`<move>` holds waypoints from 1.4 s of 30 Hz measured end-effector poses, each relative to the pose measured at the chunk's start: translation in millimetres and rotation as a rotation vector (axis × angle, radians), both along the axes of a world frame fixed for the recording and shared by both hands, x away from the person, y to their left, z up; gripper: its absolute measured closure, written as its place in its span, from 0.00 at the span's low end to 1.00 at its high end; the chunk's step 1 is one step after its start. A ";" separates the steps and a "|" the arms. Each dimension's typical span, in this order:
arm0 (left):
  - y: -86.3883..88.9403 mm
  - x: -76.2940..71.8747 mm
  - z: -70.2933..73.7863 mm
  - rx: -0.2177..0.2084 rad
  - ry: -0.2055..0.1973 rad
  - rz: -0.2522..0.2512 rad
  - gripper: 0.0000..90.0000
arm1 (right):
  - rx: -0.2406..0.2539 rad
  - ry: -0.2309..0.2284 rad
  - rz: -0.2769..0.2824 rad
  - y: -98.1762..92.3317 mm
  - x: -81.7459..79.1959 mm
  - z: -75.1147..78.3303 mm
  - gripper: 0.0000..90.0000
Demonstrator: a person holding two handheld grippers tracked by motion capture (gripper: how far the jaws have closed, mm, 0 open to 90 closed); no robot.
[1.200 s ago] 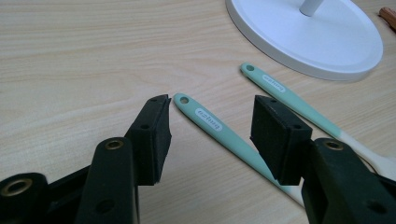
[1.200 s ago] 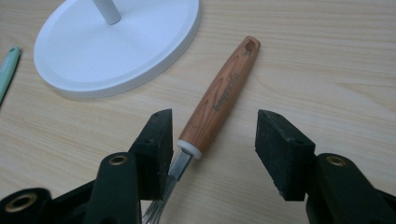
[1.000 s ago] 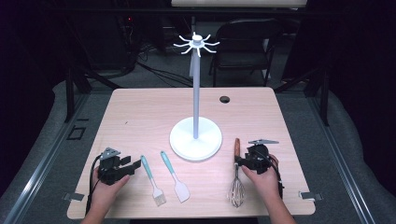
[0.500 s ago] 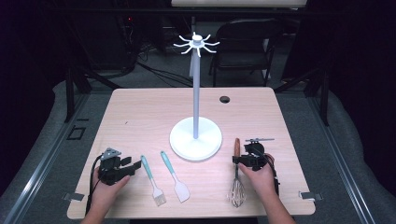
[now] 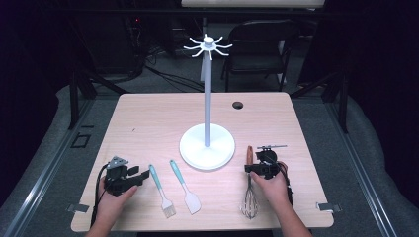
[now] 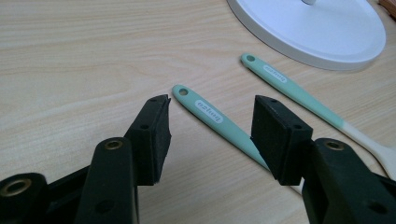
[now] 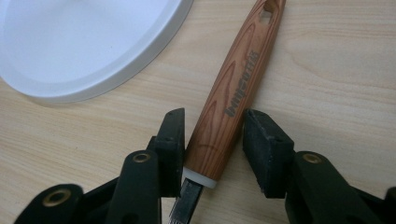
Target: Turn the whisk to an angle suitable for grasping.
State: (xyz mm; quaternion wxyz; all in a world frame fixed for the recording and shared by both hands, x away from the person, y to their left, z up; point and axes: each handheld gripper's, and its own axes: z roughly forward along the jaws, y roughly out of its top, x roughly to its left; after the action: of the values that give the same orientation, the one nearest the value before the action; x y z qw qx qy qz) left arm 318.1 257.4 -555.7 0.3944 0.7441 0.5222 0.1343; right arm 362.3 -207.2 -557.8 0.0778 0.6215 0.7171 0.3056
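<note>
Right gripper (image 7: 212, 140): jaws just closing astride whisk (image 7: 232, 95) handle, right pad not yet touching. Left gripper (image 6: 210, 135): released, unmoved; pastry brush (image 6: 212, 116) handle between jaws. Stand (image 5: 206, 147) beyond both.

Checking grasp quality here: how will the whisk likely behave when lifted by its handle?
The whisk probably hangs head-down: the right gripper straddles the handle's lower end. Its smooth, tapered wood may slip. The wire head looks springy.

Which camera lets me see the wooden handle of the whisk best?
The right gripper view: the whisk's wooden handle is close up between the right gripper jaws, with its grain, lettering and hanging hole clear. The high view shows the whole whisk small, handle partly behind the gripper. The left gripper view catches a brown sliver at the top corner.
</note>
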 end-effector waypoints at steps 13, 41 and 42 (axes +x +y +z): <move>1.6 0.1 0.4 0.005 0.007 -0.002 0.52 | -0.070 -0.008 0.043 4.2 1.0 7.8 0.75; 2.7 0.7 -0.6 0.006 0.003 0.005 0.52 | 0.026 0.079 0.002 -1.6 12.1 0.5 0.68; 2.7 0.7 -0.6 0.004 0.003 0.005 0.52 | 0.033 0.081 0.006 -2.0 12.0 0.6 0.68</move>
State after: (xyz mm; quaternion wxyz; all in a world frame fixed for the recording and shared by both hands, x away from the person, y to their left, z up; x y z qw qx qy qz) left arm 318.7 260.1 -556.3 0.3916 0.7438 0.5245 0.1355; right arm 374.3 -209.2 -557.3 0.0374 0.6322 0.7165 0.2924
